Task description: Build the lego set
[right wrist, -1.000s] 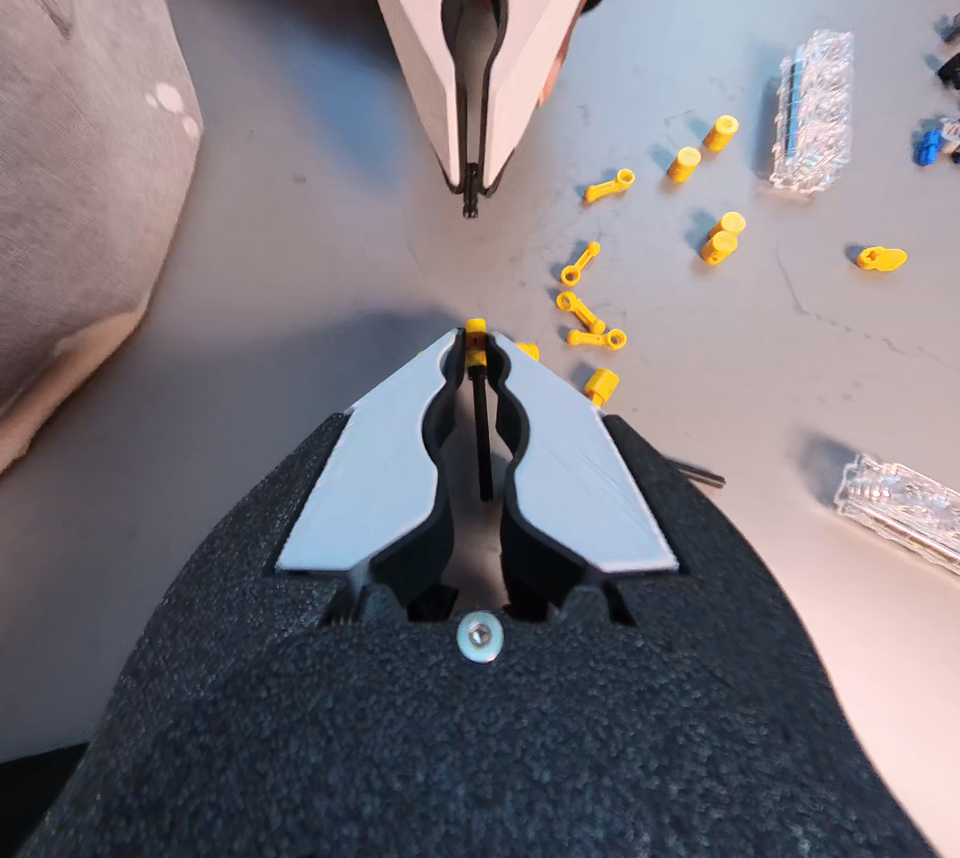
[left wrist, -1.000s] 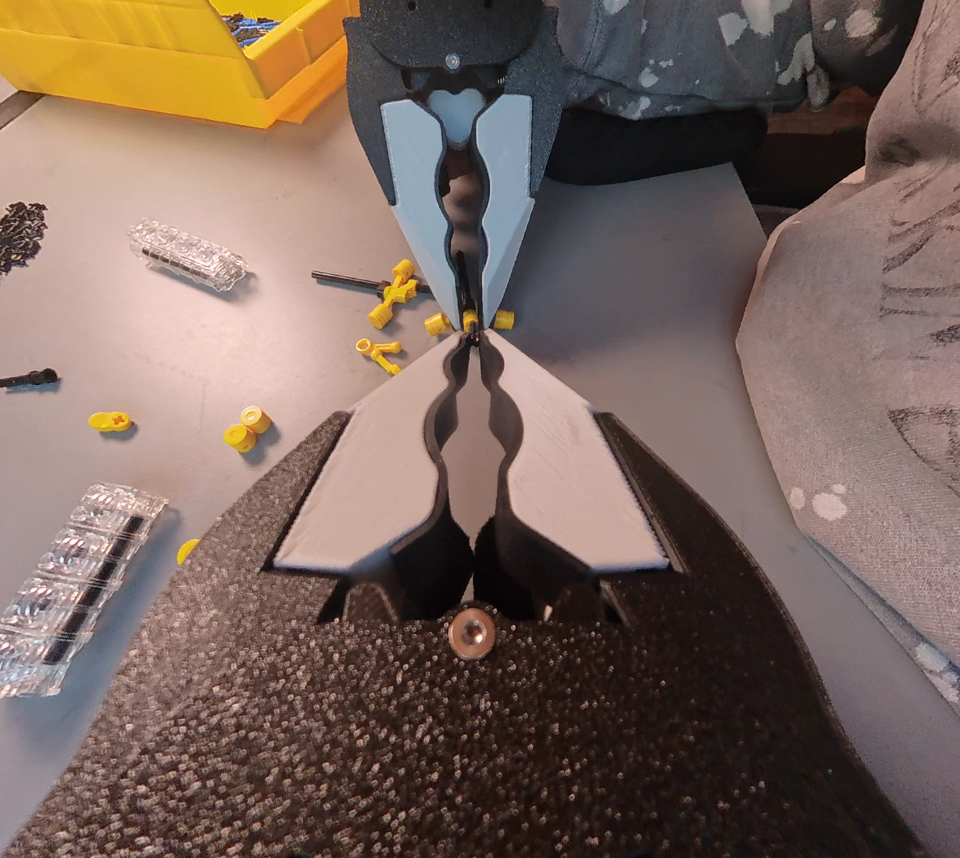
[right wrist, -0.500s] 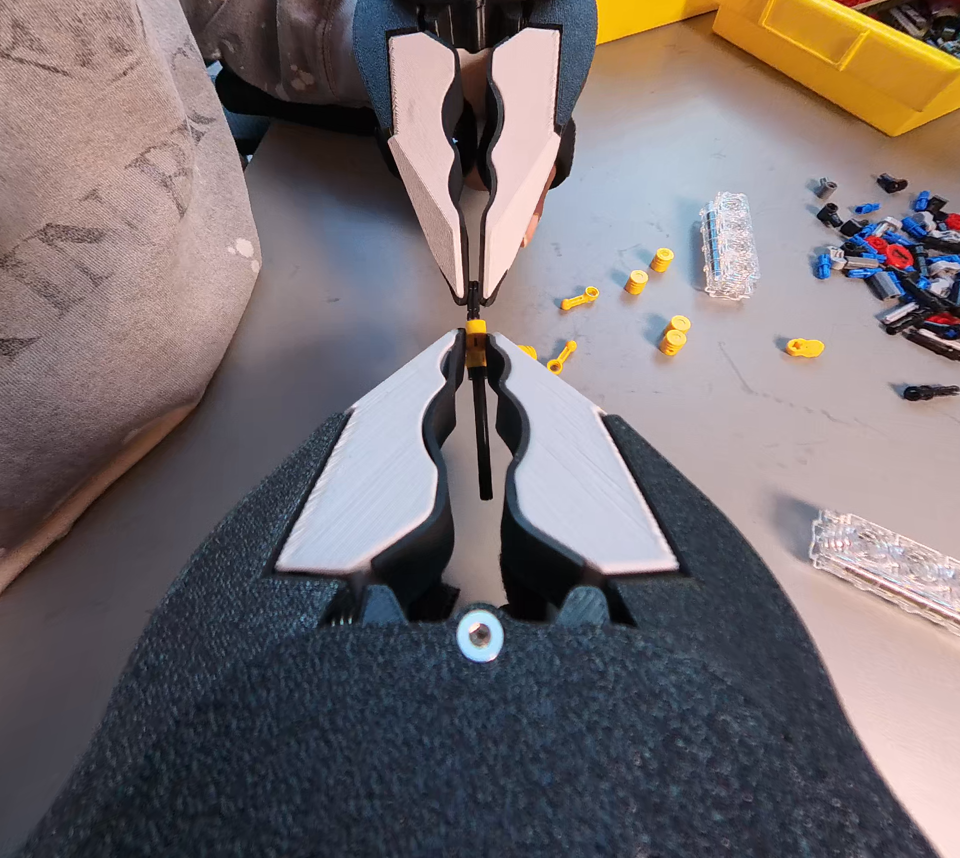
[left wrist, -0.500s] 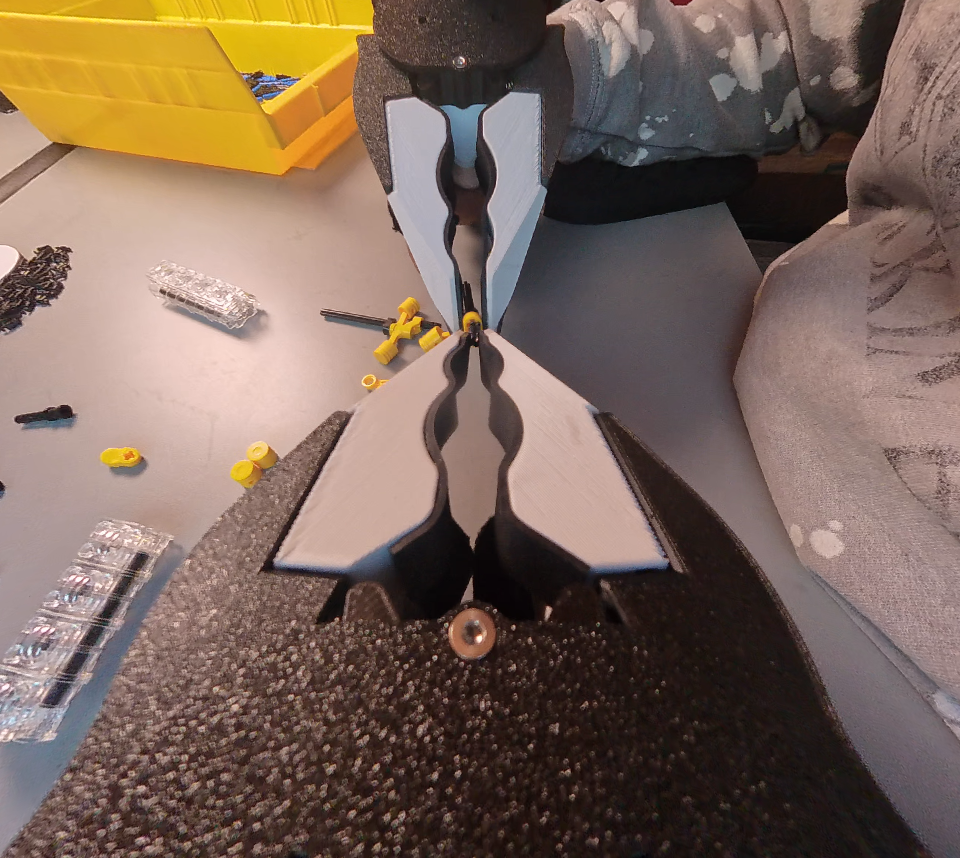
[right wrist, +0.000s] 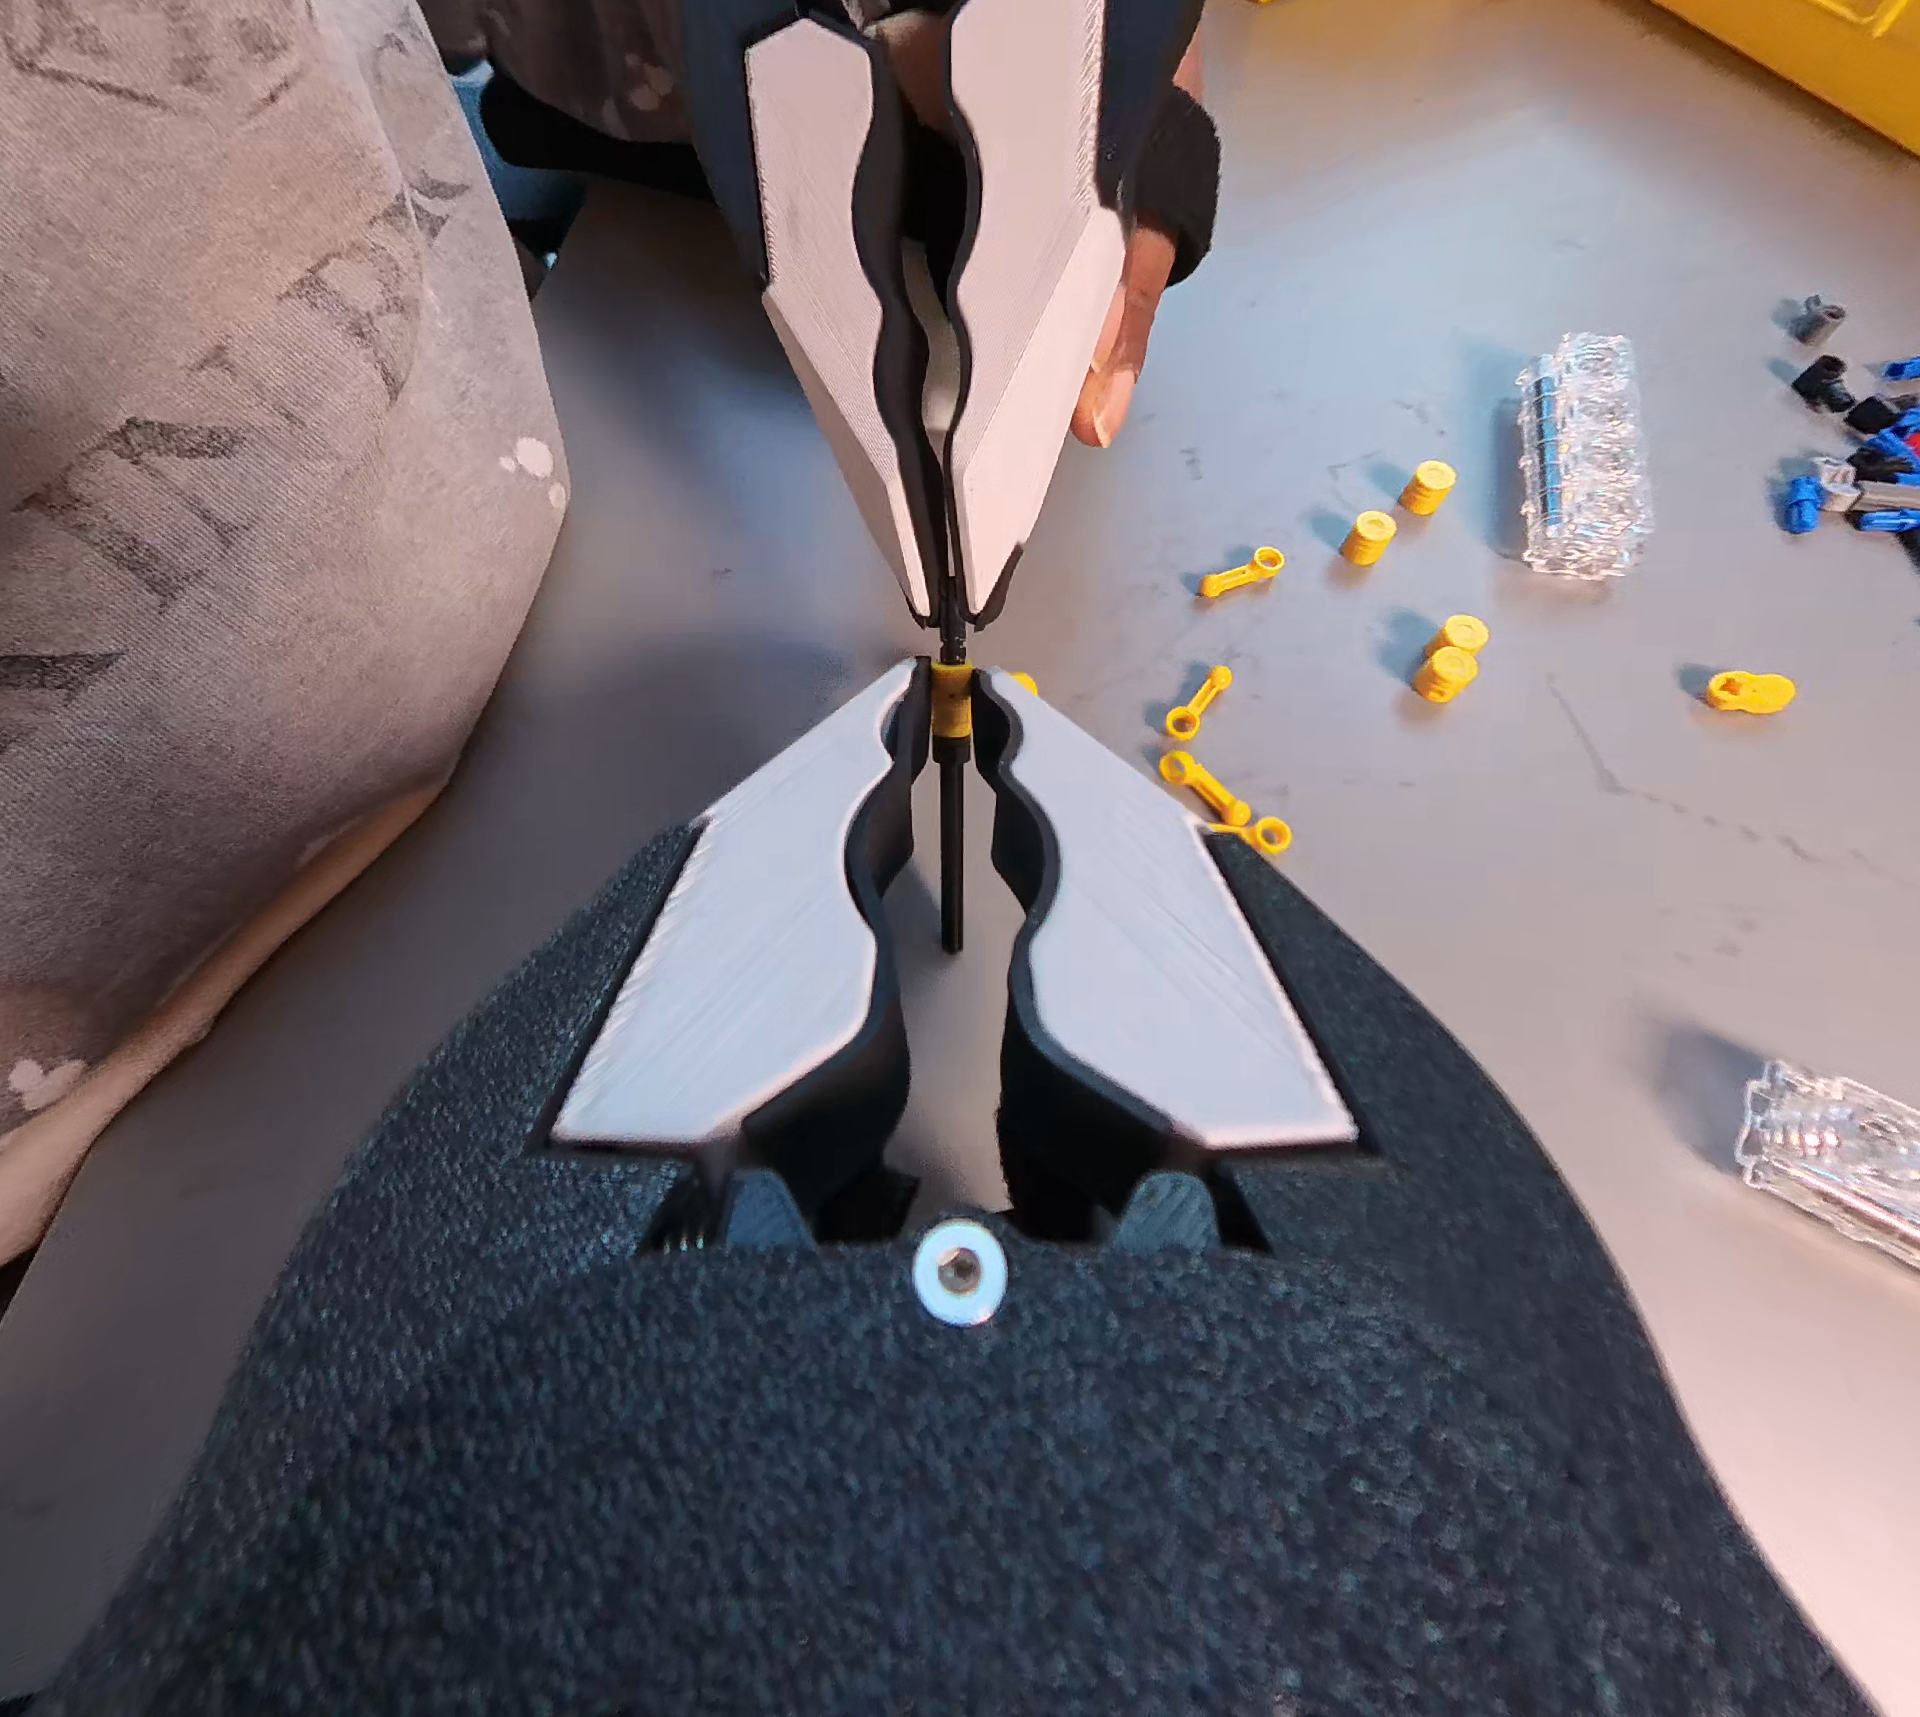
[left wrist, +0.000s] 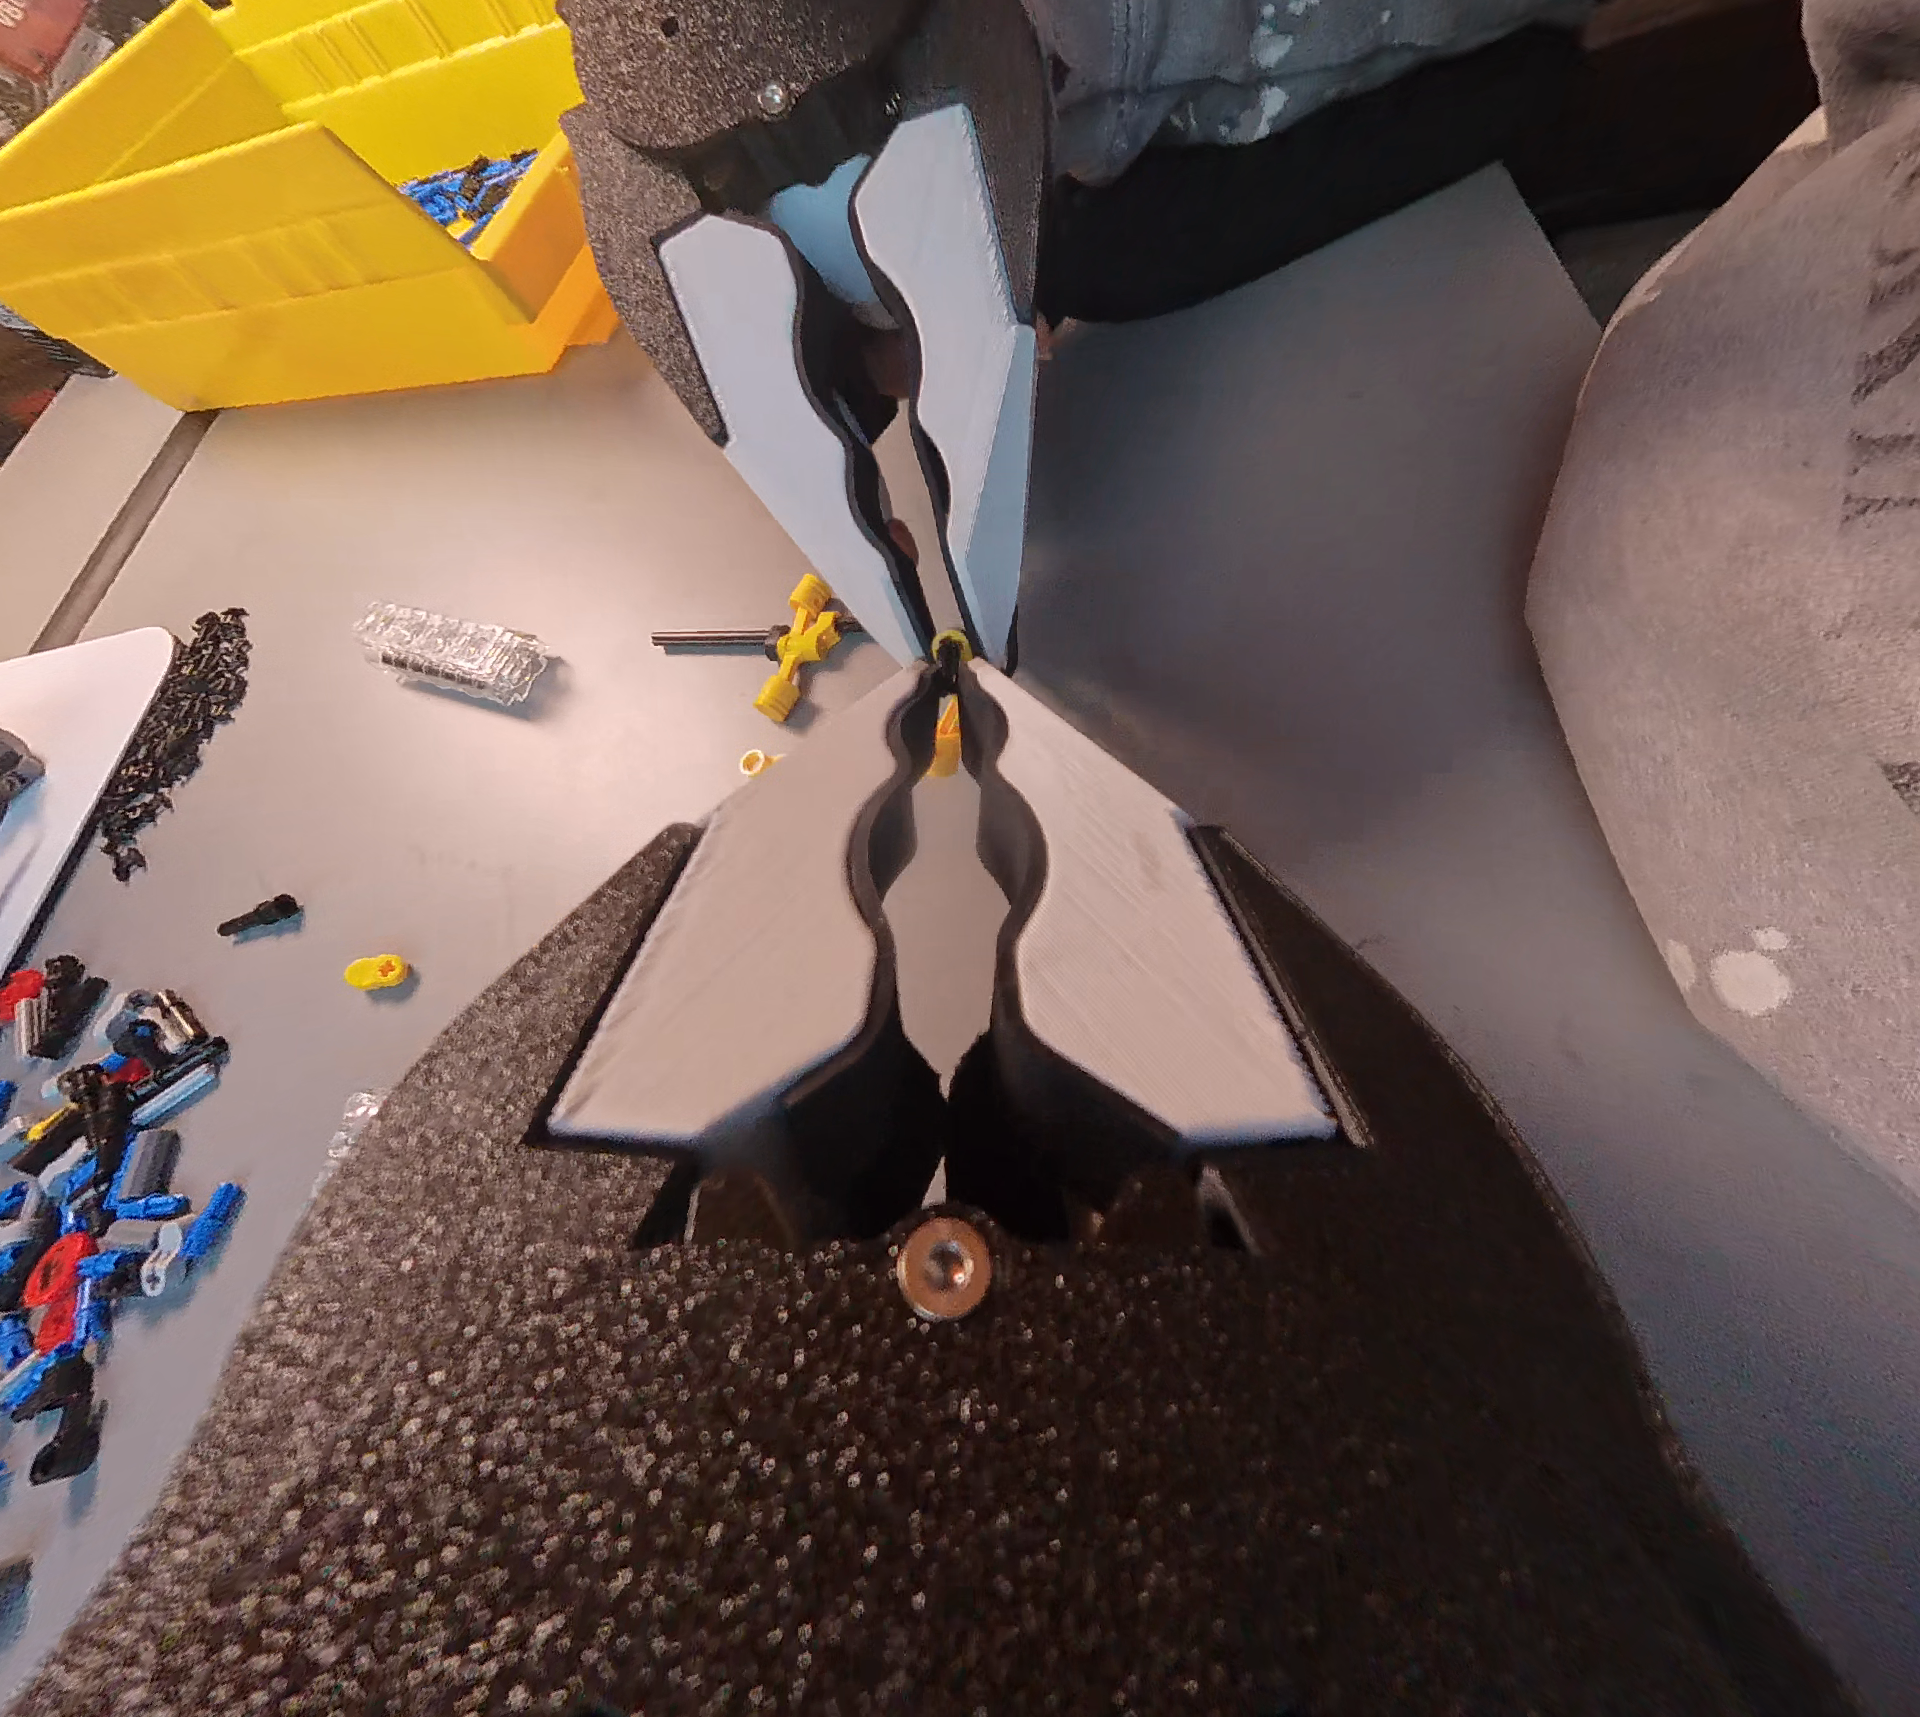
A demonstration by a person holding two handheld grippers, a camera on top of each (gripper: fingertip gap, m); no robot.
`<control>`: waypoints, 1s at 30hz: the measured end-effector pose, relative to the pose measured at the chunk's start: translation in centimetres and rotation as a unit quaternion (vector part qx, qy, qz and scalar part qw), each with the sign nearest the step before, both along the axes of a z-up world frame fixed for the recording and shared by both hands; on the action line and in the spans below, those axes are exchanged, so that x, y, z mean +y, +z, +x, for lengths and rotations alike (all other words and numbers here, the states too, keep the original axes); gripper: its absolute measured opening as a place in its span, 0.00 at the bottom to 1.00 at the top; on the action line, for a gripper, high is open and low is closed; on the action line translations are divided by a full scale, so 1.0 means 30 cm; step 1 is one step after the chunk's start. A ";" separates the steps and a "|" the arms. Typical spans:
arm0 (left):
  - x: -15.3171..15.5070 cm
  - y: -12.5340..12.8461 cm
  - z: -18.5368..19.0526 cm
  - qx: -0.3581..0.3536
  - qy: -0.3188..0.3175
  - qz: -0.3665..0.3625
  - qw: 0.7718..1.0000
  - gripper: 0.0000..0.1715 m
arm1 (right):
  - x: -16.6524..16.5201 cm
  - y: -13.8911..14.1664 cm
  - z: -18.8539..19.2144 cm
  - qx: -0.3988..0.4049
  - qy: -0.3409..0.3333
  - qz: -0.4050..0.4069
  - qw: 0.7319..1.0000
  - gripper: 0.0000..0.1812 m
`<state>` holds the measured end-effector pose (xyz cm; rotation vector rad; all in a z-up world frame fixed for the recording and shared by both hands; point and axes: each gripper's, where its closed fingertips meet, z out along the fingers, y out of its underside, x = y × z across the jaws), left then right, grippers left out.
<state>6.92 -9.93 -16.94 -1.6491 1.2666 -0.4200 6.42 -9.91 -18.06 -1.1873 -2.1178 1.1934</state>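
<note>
Above the grey worktop (right wrist: pixel 1455 233), the right gripper (right wrist: pixel 948 680) had its fingers closed on a thin black plastic axle (right wrist: pixel 950 846) wearing a small yellow bush (right wrist: pixel 950 699). Tip to tip with it, the left gripper (right wrist: pixel 951 613) pinched the axle's far end. Loose yellow cylindrical pieces (right wrist: pixel 1449 654) lay right of the axle.

No readable writing anywhere.

Bright, soft overhead light; faint shadows on the grey surface (right wrist: pixel 1455 233). Wide-angle bending at edges, slight motion blur.
</note>
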 end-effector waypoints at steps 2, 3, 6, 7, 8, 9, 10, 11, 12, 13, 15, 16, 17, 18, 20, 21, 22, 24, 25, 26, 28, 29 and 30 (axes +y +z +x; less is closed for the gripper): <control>-0.009 -0.021 -0.001 0.033 -0.007 -0.004 0.999 0.02 | -0.005 -0.022 0.003 -0.016 0.005 0.020 1.000 0.04; -0.014 -0.032 0.000 0.047 -0.012 -0.008 0.999 0.02 | -0.010 -0.034 0.002 -0.024 0.008 0.032 0.999 0.04; -0.028 -0.052 -0.005 0.066 -0.021 -0.019 0.997 0.02 | -0.020 -0.055 0.000 -0.041 0.016 0.050 0.998 0.04; -0.032 -0.057 -0.006 0.067 -0.023 -0.022 0.997 0.02 | -0.023 -0.061 -0.001 -0.044 0.018 0.054 0.997 0.04; -0.034 -0.062 -0.007 0.067 -0.024 -0.024 0.997 0.02 | -0.025 -0.066 -0.002 -0.047 0.020 0.059 0.997 0.04; -0.035 -0.064 -0.007 0.063 -0.025 -0.026 0.997 0.02 | -0.026 -0.068 -0.003 -0.046 0.021 0.060 0.997 0.03; -0.036 -0.064 -0.006 0.056 -0.025 -0.027 0.998 0.02 | -0.027 -0.067 -0.002 -0.045 0.020 0.058 0.997 0.03; -0.035 -0.064 -0.005 0.049 -0.024 -0.028 0.998 0.02 | -0.027 -0.067 -0.002 -0.044 0.019 0.055 0.997 0.03; -0.036 -0.064 -0.004 0.041 -0.024 -0.028 0.998 0.02 | -0.027 -0.067 -0.001 -0.043 0.019 0.053 0.998 0.03; -0.036 -0.064 -0.002 0.036 -0.024 -0.028 0.999 0.02 | -0.028 -0.067 0.000 -0.042 0.019 0.051 0.998 0.03; -0.034 -0.066 -0.001 0.032 -0.021 -0.025 0.999 0.02 | -0.026 -0.067 0.000 -0.041 0.016 0.048 0.998 0.03; -0.034 -0.067 0.000 0.031 -0.022 -0.025 0.999 0.02 | -0.027 -0.068 0.002 -0.041 0.016 0.046 0.998 0.03; -0.033 -0.068 0.001 0.032 -0.021 -0.024 0.999 0.02 | -0.025 -0.068 0.002 -0.042 0.015 0.048 0.998 0.03; -0.031 -0.069 0.001 0.035 -0.019 -0.021 0.999 0.02 | -0.023 -0.068 0.003 -0.043 0.014 0.050 0.998 0.03; -0.031 -0.074 0.002 0.041 -0.019 -0.021 0.999 0.02 | -0.024 -0.073 0.003 -0.048 0.014 0.048 0.998 0.03; -0.031 -0.081 0.002 0.046 -0.019 -0.019 0.999 0.02 | -0.023 -0.078 0.003 -0.050 0.012 0.049 0.997 0.03; -0.033 -0.090 0.003 0.050 -0.019 -0.021 0.998 0.02 | -0.025 -0.088 0.006 -0.055 0.014 0.053 0.997 0.03; -0.036 -0.094 0.005 0.048 -0.018 -0.019 0.998 0.02 | -0.027 -0.091 0.007 -0.057 0.016 0.054 0.997 0.03; -0.034 -0.093 0.004 0.046 -0.016 -0.018 0.999 0.02 | -0.025 -0.090 0.006 -0.057 0.014 0.052 0.997 0.03; -0.032 -0.094 0.005 0.047 -0.017 -0.018 0.999 0.02 | -0.024 -0.092 0.006 -0.058 0.013 0.054 0.997 0.02; -0.032 -0.094 0.008 0.043 -0.017 -0.017 0.999 0.02 | -0.024 -0.091 0.008 -0.057 0.013 0.054 0.997 0.03; -0.031 -0.095 0.009 0.041 -0.018 -0.016 0.999 0.02 | -0.023 -0.091 0.009 -0.056 0.013 0.053 0.997 0.02; -0.031 -0.094 0.010 0.039 -0.019 -0.014 0.999 0.02 | -0.023 -0.090 0.010 -0.055 0.012 0.053 0.997 0.02</control>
